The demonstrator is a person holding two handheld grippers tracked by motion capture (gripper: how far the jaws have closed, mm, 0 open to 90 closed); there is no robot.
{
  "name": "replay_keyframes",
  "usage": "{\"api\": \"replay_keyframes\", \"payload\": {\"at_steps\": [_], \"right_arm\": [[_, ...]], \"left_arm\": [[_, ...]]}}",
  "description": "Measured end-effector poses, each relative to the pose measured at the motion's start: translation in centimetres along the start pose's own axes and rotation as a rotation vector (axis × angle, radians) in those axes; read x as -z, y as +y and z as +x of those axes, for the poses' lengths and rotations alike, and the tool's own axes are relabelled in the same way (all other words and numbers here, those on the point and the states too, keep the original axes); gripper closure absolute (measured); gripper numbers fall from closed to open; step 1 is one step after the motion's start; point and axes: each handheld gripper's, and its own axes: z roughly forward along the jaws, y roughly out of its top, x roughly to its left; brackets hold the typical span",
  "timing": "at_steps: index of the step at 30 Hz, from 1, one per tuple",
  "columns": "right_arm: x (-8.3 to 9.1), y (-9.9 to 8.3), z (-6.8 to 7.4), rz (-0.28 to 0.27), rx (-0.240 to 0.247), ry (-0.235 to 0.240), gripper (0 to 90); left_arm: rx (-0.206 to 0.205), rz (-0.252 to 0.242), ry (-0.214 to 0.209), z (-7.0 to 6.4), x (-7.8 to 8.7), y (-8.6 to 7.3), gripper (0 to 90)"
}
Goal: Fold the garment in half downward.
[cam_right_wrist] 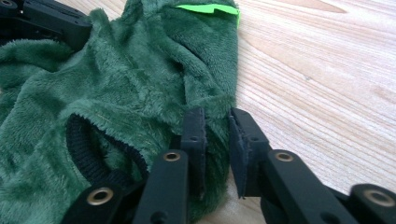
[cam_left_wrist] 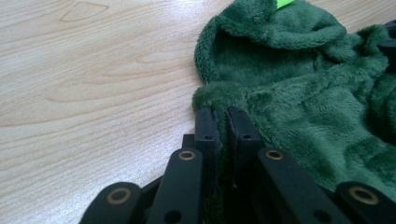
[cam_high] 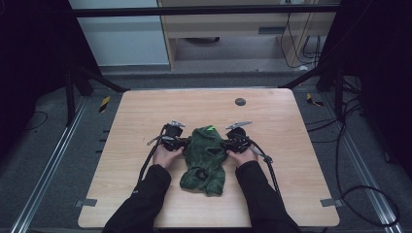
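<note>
Garment: a small dark green fleece garment [cam_high: 204,158] lies crumpled on the light wooden table [cam_high: 145,111], about midway across it and toward my side, between my two grippers.
Tag: a bright green tag [cam_high: 211,128] sits at the garment's far end.
Cuff: a black ribbed cuff [cam_right_wrist: 81,149] shows on the garment, close to my right jaws.
Left gripper: my left gripper [cam_left_wrist: 223,122] is at the garment's left edge; its jaws stand nearly together, pinching a fold of the fleece edge between them.
Right gripper: my right gripper [cam_right_wrist: 215,122] is at the garment's right edge; its jaws are narrowly parted with fleece between them, one jaw pressed into the pile, the other with a slim gap beside the cloth.
Hands: my hands [cam_high: 167,156], in black sleeves, flank the garment.
Table mark: a dark round disc [cam_high: 240,102] lies on the table well beyond the garment.
</note>
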Motion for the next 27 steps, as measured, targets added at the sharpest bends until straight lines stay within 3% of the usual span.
{"api": "replay_keyframes", "payload": {"at_steps": [13, 27], "right_arm": [[0.4, 0.2, 0.0, -0.009, -0.003, 0.021, 86.4], [2.9, 0.9, 0.6, -0.089, 0.037, 0.042, 86.7]], "left_arm": [[0.001, -0.009, -0.002, -0.3, 0.4, 0.2, 88.3], [-0.039, -0.1, -0.01, -1.6, 3.9, 0.8, 88.7]]}}
